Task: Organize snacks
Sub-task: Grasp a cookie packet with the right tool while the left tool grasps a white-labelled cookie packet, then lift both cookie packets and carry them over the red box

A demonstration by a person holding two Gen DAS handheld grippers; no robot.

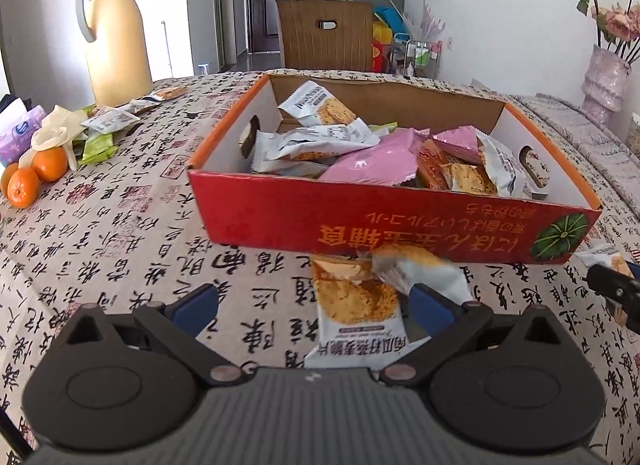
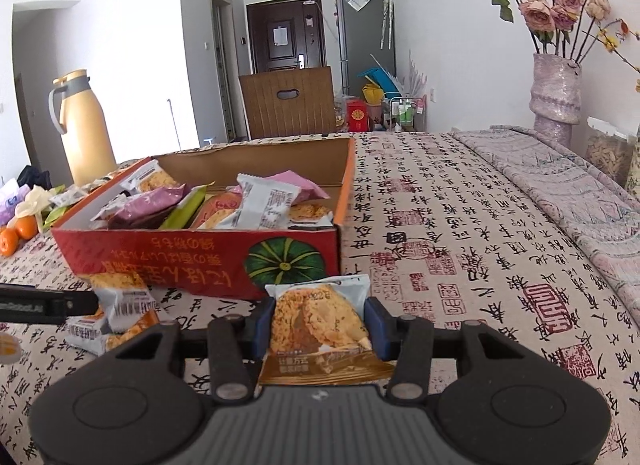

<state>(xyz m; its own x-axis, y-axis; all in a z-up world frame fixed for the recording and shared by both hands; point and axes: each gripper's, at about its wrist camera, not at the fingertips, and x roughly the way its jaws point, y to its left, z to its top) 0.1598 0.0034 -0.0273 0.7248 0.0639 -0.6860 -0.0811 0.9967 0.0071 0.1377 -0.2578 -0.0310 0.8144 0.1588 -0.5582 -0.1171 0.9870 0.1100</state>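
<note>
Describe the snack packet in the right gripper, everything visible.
The snack packet is a glossy plastic pouch, white at its crimped far end and gold-brown at the near end, printed with a photo of a golden crumbly cake and some text. It is sealed and looks intact. The right gripper is shut on it, the blue pads pressing its two side edges. It lies roughly flat along the fingers, just in front of the red box; whether it touches the tablecloth cannot be told.

A table (image 1: 132, 225) under a cloth printed with black calligraphy carries a red cardboard box (image 1: 400, 221) of snacks in the middle, two snack packets (image 1: 356, 297) near its front, oranges (image 1: 34, 177), loose packets (image 1: 108, 121) and a yellow jug (image 1: 116, 37) far left, and a vase (image 2: 556, 93) far right.
</note>
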